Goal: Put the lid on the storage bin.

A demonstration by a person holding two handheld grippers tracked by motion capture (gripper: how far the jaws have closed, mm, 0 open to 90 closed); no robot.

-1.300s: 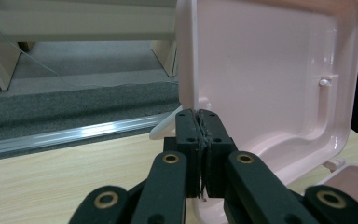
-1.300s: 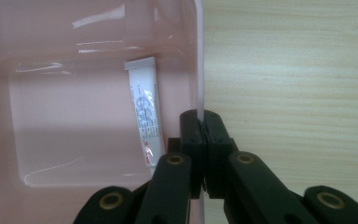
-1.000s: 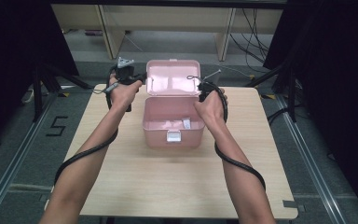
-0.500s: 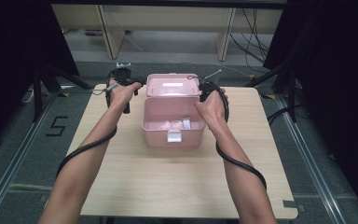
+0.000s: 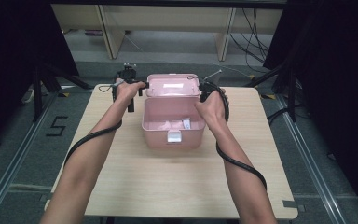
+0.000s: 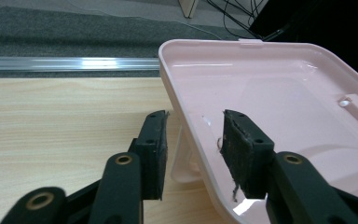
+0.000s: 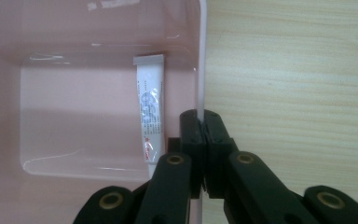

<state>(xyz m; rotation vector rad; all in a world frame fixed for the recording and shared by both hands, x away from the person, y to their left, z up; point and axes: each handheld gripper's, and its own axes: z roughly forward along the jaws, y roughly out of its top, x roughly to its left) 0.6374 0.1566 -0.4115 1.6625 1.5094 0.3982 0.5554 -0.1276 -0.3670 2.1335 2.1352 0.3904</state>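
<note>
A pink plastic box [image 5: 172, 123] sits toward the far middle of the bench [image 5: 121, 186], its lid [image 5: 173, 85] swung up and back on the far side. The person has a tool in each hand, one at either side of the box, and the split of work looks deliberate.

The right tool [image 7: 204, 128] is clamped on the box's right wall: its jaws are pressed together with the thin pink rim pinched between them. That grip looks meant to pin the box down so it cannot slide or tip while the lid is worked.

The left tool [image 6: 193, 149] stands with its jaws apart, straddling the left edge of the lid, one jaw outside and one inside over the glossy inner face. It does not seem to be squeezing the edge. My guess is that it steadies or steers the lid, which stands tilted back.

Inside, a small white tube [image 7: 148, 109] lies on the floor of the box against the right wall, its crimped end pointing away from the right tool. There is fine blue print and a red line of text along it, too small to read. Some pale, folded-looking items [image 5: 168, 125] lie beside it in the high view; I cannot tell what they are. A white latch [image 5: 174, 136] hangs on the box's near face, with no writing I can see.
</note>
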